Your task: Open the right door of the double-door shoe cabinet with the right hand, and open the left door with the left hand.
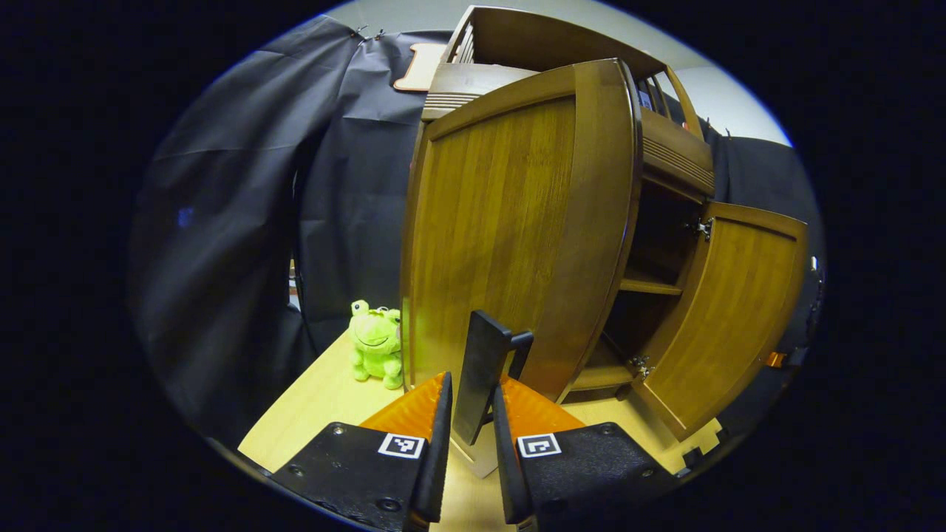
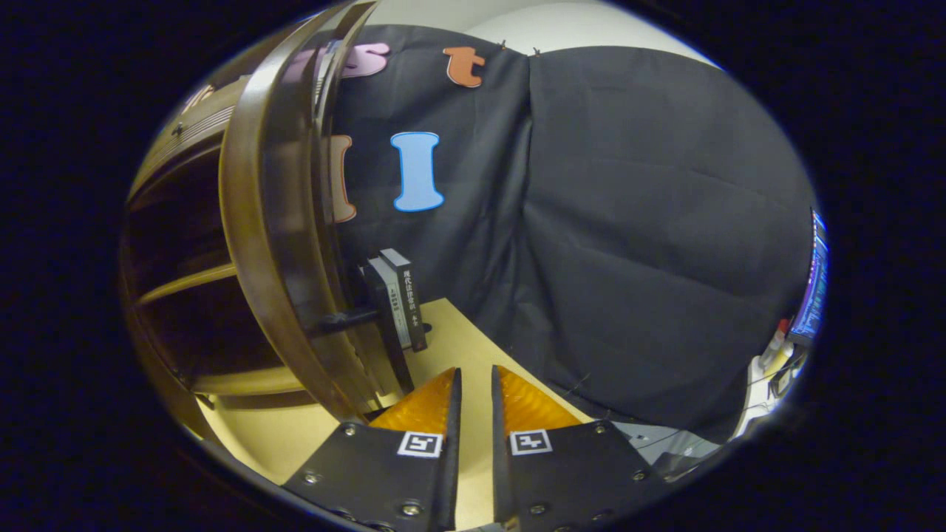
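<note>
Left gripper view puts your left gripper (image 1: 473, 399) nearest, at the bottom, its two fingers clamped on the dark flat bar handle (image 1: 482, 373) of the left door (image 1: 491, 236). That grip is likely there so you can swing the door on its hinges. The brown wooden panel of this door stands partly open, angled toward you. Just left of it, a bright green plush frog (image 1: 377, 343) sits on the pale wooden tabletop (image 1: 310, 406), near the door but apart from it. Farther right, the right door (image 1: 728, 325), a matching brown wooden panel, hangs wide open, showing the shoe cabinet (image 1: 654, 251) interior and its wooden shelves. Both doors look opened or nearly so, which suggests the task is close to done.

Right gripper view shows your right gripper (image 2: 473, 403) nearest, fingers nearly closed with a slim gap and nothing held between them; it looks let go, hovering over the tabletop beside the open right door's curved edge. A dark peg-like handle (image 2: 344, 320) sticks out from that door, near the fingers but not touched. Just beyond it stand upright dark books (image 2: 399, 303).

Counted: two grippers, two doors, two handles, one cabinet, one plush frog, and what look like two books.
</note>
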The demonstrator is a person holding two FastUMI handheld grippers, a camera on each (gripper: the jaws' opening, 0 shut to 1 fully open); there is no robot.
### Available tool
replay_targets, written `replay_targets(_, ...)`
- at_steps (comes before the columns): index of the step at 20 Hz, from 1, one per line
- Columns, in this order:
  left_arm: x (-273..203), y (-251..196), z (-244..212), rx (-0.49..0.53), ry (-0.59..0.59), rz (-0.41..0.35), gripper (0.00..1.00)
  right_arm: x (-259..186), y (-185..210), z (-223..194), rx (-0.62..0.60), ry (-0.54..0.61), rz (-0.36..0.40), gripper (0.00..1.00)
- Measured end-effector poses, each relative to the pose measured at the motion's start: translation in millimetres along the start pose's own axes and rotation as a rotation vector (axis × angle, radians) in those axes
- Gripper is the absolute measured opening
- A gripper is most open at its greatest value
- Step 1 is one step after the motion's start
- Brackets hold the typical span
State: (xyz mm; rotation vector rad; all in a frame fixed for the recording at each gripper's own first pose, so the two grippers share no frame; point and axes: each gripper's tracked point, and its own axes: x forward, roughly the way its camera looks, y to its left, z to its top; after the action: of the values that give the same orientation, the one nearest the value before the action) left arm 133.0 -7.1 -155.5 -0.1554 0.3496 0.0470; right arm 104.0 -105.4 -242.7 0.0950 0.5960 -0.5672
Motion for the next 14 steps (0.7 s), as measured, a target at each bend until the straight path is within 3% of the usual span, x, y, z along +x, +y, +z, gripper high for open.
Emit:
replay_targets(7, -2.5, 7.9, -2.8, -0.024, 0.004, 0.052, 0.32, 5.3, 0.8, -7.4, -0.006, 0.018, -0.008, 0.18)
replay_targets(10, -1.0, 19.6, -3.1, -0.011, 0.002, 0.093, 0.25, 6.3, -0.8, -8.3, 0.008, 0.02, -0.014, 0.18)
replay_targets(11, -4.6, 20.1, -2.0, -0.014, -0.002, 0.101, 0.35, 6.8, -1.3, -9.7, 0.007, 0.02, -0.018, 0.18)
replay_targets(12, -4.6, 21.0, -2.0, -0.02, -0.003, 0.111, 0.27, 7.2, -1.8, -9.9, 0.005, 0.021, -0.021, 0.18)
replay_targets(14, -6.5, 22.6, -2.5, -0.032, -0.003, 0.132, 0.27, 7.5, -2.6, -10.6, 0.003, 0.026, -0.025, 0.18)
